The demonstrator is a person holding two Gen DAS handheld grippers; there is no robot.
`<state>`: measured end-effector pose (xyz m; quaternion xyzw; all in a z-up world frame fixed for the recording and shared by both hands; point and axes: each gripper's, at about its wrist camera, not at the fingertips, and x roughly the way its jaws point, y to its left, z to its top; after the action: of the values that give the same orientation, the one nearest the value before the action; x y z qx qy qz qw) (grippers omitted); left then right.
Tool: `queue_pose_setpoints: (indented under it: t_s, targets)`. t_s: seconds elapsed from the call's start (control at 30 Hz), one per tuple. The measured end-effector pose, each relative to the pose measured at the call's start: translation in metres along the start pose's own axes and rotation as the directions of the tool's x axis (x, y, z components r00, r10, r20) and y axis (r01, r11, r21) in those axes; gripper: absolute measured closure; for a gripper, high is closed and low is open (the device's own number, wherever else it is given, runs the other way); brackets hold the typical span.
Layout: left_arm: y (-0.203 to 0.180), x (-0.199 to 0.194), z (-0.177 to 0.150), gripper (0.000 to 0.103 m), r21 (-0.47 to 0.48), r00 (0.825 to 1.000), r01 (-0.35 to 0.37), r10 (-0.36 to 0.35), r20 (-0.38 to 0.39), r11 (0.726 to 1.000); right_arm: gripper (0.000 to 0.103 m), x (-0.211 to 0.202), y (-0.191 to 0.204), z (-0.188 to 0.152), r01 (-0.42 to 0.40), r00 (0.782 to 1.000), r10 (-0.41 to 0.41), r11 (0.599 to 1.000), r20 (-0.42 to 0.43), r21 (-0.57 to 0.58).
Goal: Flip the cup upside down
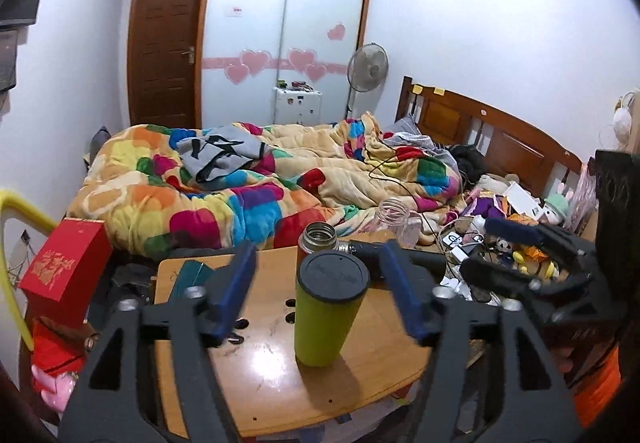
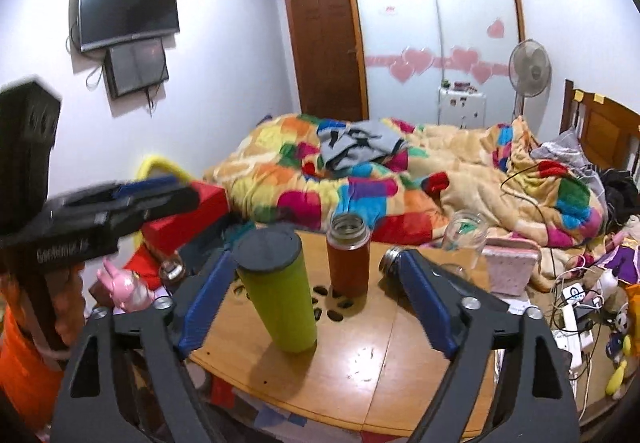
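Two hand-held grippers hover over a small wooden table (image 1: 384, 371) in a cluttered bedroom, both spread wide and holding nothing. Between the left gripper (image 1: 320, 291) fingers stands the tall green cup (image 1: 326, 317), upright, dark lid on; the right gripper (image 2: 316, 303) frames it too. Rigid and smooth-walled, it looks top-heavy and slippery; a mid-body squeeze seems safest. A brown flask (image 2: 348, 255) stands just behind.
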<state>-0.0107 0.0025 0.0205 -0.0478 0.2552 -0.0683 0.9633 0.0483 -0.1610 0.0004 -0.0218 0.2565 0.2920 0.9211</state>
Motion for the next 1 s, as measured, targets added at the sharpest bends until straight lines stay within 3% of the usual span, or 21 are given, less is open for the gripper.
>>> queue_pose_setpoints:
  t_s: [0.07, 0.17, 0.23, 0.33, 0.5, 1.0]
  targets:
    - [-0.001, -0.006, -0.004, 0.017, -0.013, 1.000, -0.015, 0.015, 0.012, 1.000, 0.013, -0.011, 0.001, 0.002, 0.000, 1.000, -0.001, 1.000, 0.023, 0.011]
    - [-0.004, -0.018, -0.010, 0.007, -0.018, 0.998, -0.049, 0.050, 0.038, 0.999, 0.009, -0.021, 0.001, 0.004, 0.009, 0.999, -0.010, 1.000, 0.041, 0.021]
    - [-0.008, -0.025, -0.013, 0.004, -0.016, 0.996, -0.074, 0.074, 0.059, 0.997, 0.000, -0.025, 0.001, 0.003, 0.014, 0.999, -0.015, 0.999, 0.046, 0.030]
    - [-0.016, -0.035, -0.017, 0.001, -0.005, 0.988, -0.120, 0.120, 0.098, 0.993, 0.000, -0.034, 0.001, 0.001, 0.017, 0.998, -0.020, 0.999, 0.057, 0.045]
    - [-0.024, -0.042, -0.024, 0.000, -0.014, 0.979, -0.148, 0.148, 0.137, 0.989, 0.000, -0.042, 0.005, -0.005, 0.046, 0.996, -0.049, 0.998, 0.072, 0.042]
    - [-0.022, -0.032, -0.032, 0.000, -0.037, 0.979, -0.160, 0.163, 0.124, 0.986, 0.000, -0.037, 0.002, -0.014, 0.098, 0.993, -0.100, 0.994, 0.058, 0.048]
